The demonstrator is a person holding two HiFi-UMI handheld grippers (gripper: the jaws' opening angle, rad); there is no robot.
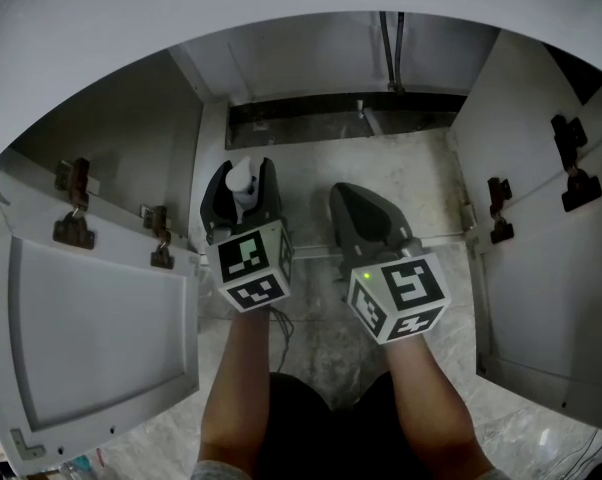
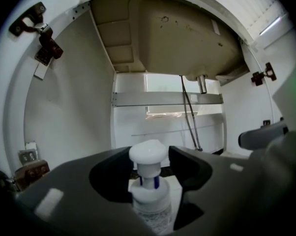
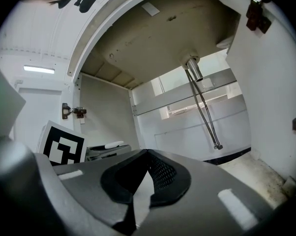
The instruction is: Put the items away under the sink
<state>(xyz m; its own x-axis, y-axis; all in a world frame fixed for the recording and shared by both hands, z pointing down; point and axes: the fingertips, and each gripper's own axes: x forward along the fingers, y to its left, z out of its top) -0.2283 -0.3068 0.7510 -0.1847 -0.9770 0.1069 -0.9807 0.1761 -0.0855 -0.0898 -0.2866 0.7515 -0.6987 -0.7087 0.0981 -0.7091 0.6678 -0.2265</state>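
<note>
**Pump bottle inside the under-sink cabinet, left tongs open around it**

Left of centre in the head view, the white-capped clear plastic pump bottle [image 2: 150, 203] is seen upright on the speckled cabinet floor [image 1: 411, 183]. It stands between the jaws of the left gripper [image 1: 241, 173], which are spread wide with a gap at each side of the pump head. Right of centre, the right gripper [image 3: 147, 151] is closed tip to tip on nothing. Placement is judged done. Withdrawal remains, and no further items are shown.
</note>
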